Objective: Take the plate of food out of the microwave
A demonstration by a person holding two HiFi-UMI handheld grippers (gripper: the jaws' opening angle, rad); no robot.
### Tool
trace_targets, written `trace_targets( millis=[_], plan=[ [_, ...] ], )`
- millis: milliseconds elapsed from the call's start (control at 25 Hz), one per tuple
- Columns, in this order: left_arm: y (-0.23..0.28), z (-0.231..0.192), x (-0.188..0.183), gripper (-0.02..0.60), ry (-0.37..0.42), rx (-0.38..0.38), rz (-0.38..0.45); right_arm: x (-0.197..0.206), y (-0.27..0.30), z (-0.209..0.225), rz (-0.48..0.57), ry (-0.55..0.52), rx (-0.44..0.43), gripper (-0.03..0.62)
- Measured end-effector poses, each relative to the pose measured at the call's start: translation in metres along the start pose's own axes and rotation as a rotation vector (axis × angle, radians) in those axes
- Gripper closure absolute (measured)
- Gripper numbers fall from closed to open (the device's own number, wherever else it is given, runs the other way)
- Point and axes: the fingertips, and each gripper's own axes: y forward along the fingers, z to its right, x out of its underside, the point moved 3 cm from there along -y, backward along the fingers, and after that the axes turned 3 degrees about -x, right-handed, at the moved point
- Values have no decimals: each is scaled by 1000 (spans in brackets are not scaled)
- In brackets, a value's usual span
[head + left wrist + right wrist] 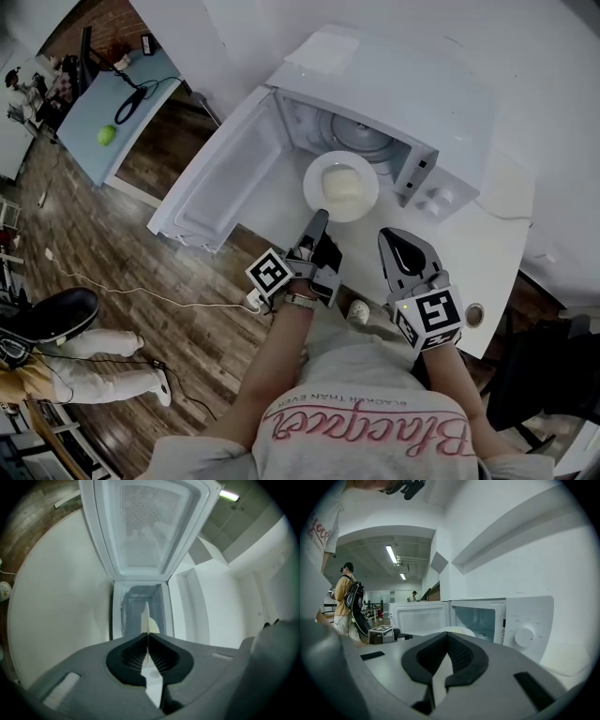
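Note:
The white microwave [394, 103] stands on a white table with its door [220, 178] swung open to the left. A white plate [341, 186] with pale food on it hangs just in front of the cavity, outside the opening. My left gripper [319, 220] is shut on the plate's near rim. In the left gripper view that rim [146, 620] shows edge-on between the closed pads, with the cavity [140, 602] behind. My right gripper [401, 246] is shut with nothing in it, right of the plate. The right gripper view shows the plate [457, 631] and the dial [525, 635].
The white table [502, 234] ends close to my body, with wooden floor and cables to the left. A blue table [112, 103] with a green object [106, 135] stands at the far left. A person [347, 597] stands in the background of the right gripper view.

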Motion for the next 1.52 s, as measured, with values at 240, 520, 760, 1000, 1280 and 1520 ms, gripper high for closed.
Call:
trace_targets(
  millis=[240, 520, 760, 1000, 1280, 1520],
  plan=[
    [-8, 8, 7, 569, 0, 12, 3, -3, -9, -2, 15, -14, -11, 583],
    [-7, 12, 11, 569, -6, 16, -14, -6, -17, 1, 31, -14, 7, 583],
    [-7, 16, 8, 569, -12, 17, -29, -12, -19, 1, 48, -13, 24, 583],
    [-8, 21, 1, 569, 9, 14, -52, -19, -16, -2, 57, -12, 49, 583],
    [-12, 31, -8, 569, 22, 10, -76, -27, -6, -14, 65, -4, 55, 583],
    [-16, 42, -11, 569, 17, 6, -98, -32, -1, -24, 67, 0, 55, 583]
  ],
)
